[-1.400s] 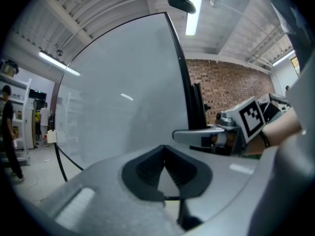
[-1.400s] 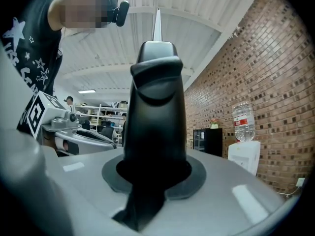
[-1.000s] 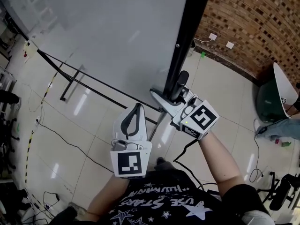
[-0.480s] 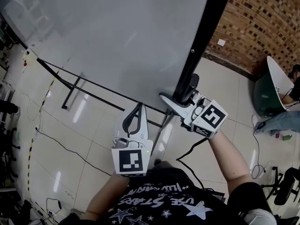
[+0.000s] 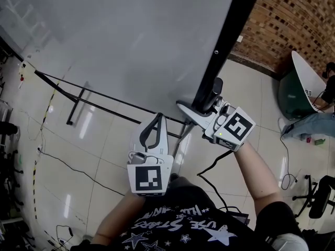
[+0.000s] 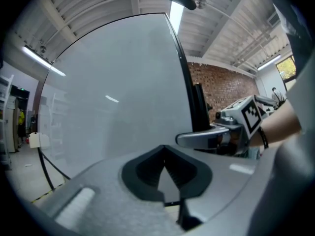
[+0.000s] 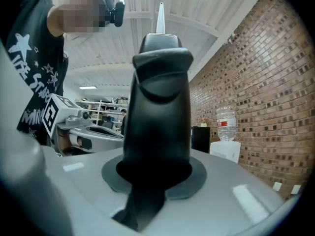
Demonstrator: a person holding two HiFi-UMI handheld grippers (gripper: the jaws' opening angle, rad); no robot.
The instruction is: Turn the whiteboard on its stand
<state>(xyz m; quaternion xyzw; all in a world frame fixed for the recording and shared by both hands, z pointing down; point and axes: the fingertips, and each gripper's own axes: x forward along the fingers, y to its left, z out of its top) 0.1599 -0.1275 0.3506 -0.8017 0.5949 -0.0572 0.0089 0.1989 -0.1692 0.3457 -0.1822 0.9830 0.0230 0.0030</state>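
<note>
My right claw (image 5: 208,99) grips the whiteboard (image 5: 136,41) by its black frame (image 5: 226,33); the board's top is cropped. Left claw (image 5: 155,122) closed, empty.

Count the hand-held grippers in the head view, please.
2. The left hand-held gripper, shut and empty, is held in front of the whiteboard; the right hand-held gripper is closed on the whiteboard's black side frame. None seems hidden.

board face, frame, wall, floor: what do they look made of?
board face: smooth glossy white sheet, maybe coated steel or melamine; soft reflections run across it.
frame: black, probably painted metal; a straight bar with a screw head in it.
wall: bare brick, matt, mortar joints visible.
floor: pale glossy tile; grout lines and lamp glare.
</note>
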